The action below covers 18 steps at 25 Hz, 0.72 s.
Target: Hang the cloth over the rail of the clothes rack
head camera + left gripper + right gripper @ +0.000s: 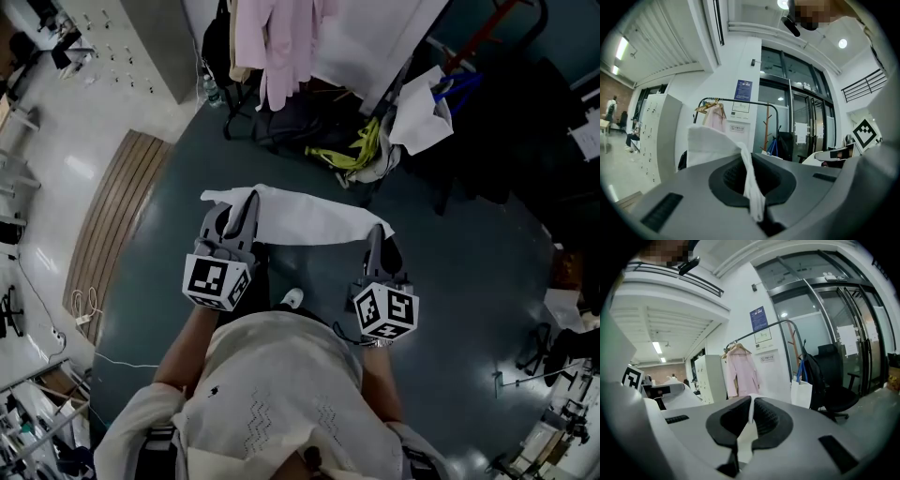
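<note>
White cloth (291, 214) stretched between the left tool (246, 211) at 9 o'clock and the right tool (375, 236) at 3 o'clock, each pinching one end. Lifting and spreading appear done. The rack rail (764, 329), bearing a pink coat (740, 370), stands well apart at 12 o'clock, so carrying and draping remain.

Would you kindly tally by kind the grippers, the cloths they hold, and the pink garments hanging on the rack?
2 grippers: left gripper, right gripper
1 white cloth, clamped in both grippers
1 pink garment, hanging on the rack
Total: 4
</note>
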{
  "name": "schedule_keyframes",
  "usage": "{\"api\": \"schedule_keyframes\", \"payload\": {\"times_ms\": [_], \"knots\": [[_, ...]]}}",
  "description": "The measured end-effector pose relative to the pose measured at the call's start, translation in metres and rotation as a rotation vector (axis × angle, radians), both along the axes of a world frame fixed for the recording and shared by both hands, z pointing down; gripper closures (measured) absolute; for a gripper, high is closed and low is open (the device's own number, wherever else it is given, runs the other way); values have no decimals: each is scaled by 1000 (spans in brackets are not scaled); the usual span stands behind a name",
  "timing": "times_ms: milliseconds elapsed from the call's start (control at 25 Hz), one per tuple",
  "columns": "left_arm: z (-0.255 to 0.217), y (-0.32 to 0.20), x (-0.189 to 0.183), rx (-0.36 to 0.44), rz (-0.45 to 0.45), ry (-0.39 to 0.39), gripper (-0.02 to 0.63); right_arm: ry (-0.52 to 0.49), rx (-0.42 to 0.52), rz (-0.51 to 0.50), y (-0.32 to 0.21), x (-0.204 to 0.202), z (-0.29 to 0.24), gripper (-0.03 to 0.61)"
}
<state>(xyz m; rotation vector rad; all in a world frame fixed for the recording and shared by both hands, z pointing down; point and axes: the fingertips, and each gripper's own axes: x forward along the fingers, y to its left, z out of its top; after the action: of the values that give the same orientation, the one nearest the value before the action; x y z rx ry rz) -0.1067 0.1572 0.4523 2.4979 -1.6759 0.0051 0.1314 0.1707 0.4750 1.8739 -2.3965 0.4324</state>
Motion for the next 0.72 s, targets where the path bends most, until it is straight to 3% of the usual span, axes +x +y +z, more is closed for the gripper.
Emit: {"api": "schedule_keyframes", "payload": {"times_ms": [440, 720], "knots": [[-6, -253, -10, 20, 209, 42, 598, 51, 18, 219, -195, -9, -23, 555], [1, -355, -14, 4, 300, 58, 598, 57, -9, 312, -270, -22, -24, 555]]}}
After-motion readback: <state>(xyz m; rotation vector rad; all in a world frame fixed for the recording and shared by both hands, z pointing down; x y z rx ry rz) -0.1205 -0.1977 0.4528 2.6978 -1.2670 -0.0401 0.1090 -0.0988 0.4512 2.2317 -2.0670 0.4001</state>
